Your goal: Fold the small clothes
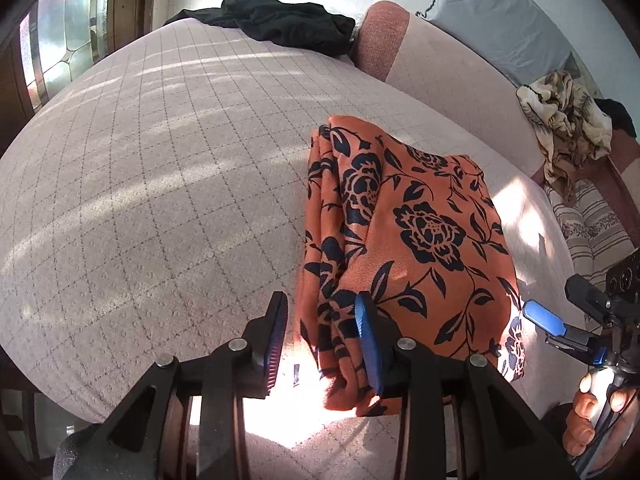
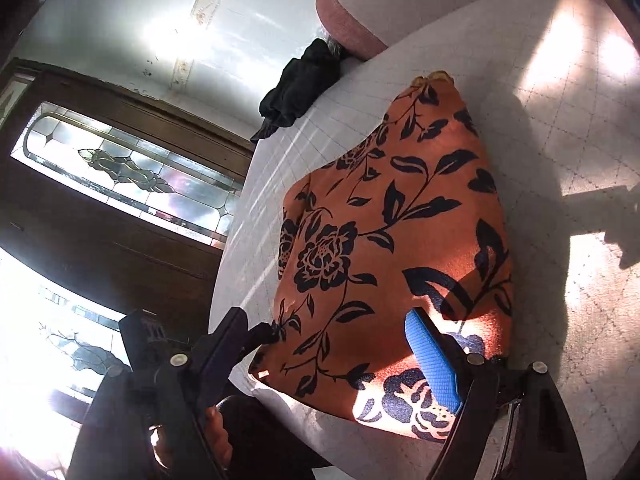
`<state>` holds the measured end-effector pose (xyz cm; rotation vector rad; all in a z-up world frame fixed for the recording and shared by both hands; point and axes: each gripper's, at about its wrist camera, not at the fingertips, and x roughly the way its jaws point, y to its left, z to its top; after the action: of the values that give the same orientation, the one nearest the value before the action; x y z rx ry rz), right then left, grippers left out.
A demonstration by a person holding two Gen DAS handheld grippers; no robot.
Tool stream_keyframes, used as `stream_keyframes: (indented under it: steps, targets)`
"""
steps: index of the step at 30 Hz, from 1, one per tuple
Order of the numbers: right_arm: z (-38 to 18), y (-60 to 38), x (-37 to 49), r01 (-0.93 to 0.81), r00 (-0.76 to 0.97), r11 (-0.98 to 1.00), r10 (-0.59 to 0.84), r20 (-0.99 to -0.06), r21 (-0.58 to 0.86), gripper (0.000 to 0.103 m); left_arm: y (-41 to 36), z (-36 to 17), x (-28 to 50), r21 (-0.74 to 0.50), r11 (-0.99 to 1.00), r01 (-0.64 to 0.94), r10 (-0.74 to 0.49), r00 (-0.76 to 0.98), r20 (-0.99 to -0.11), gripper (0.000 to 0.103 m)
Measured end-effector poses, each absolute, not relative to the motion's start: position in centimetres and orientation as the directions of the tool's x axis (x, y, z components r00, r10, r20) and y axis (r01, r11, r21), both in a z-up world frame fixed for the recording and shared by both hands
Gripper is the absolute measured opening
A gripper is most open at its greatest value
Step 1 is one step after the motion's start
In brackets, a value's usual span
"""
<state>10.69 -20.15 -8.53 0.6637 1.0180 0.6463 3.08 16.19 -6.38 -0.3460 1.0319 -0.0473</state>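
An orange cloth with a dark floral print (image 1: 408, 240) lies folded into a thick rectangle on the pale quilted bed (image 1: 160, 160). My left gripper (image 1: 320, 344) is open at the cloth's near left corner, its blue right finger (image 1: 370, 344) on the fabric. In the right wrist view the same cloth (image 2: 392, 240) fills the middle. My right gripper (image 2: 340, 344) is open, with jaws spread wide at the cloth's near edge. Its blue pad (image 2: 432, 360) rests over the sunlit corner. The right gripper also shows in the left wrist view (image 1: 548, 320).
A black garment (image 1: 288, 24) lies at the bed's far edge by a pink cushion (image 1: 380, 44). A crumpled beige patterned cloth (image 1: 568, 120) lies at the right. A dark wooden door with leaded glass (image 2: 120, 172) stands beyond the bed.
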Motion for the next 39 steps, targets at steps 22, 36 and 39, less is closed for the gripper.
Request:
stream_keyframes:
  steps: [22, 36, 39]
  targets:
    - [-8.8, -17.9, 8.8, -0.218, 0.321, 0.666, 0.739, -0.592, 0.714, 0.084, 16.5, -6.2, 2.1, -0.302, 0.946, -0.115, -0.205, 0.51, -0.835, 0.052]
    - [-11.5, -23.6, 15.1, -0.091, 0.362, 0.754, 0.633, -0.684, 0.65, 0.084, 16.6, -6.7, 8.8, -0.295, 0.951, -0.097, -0.211, 0.496, -0.842, 0.071]
    - [-12.5, -23.0, 16.3, -0.096, 0.34, 0.746, 0.647, -0.683, 0.659, 0.084, 15.5, -7.3, 9.8, -0.289, 0.954, -0.078, -0.219, 0.476, -0.852, 0.071]
